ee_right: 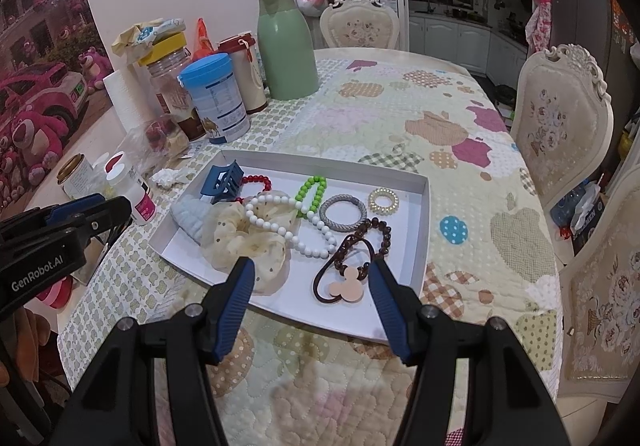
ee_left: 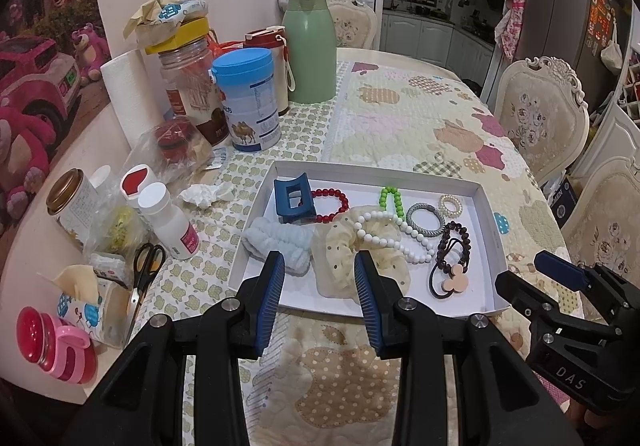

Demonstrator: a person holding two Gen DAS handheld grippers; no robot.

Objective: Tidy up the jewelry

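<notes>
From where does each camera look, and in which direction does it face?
Left wrist: on the left claw, facing down over the white shallow cardboard tray; own blue-padded fingers open, right claw at the right edge.
Right wrist: on the right claw, facing the same tray; own fingers open, left claw at the left edge.
Shared: tray, white bead necklace.

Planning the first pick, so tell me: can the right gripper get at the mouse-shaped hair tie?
Probably yes. The right gripper is open and empty, and the hair tie lies uncovered near the tray's front edge.
</notes>
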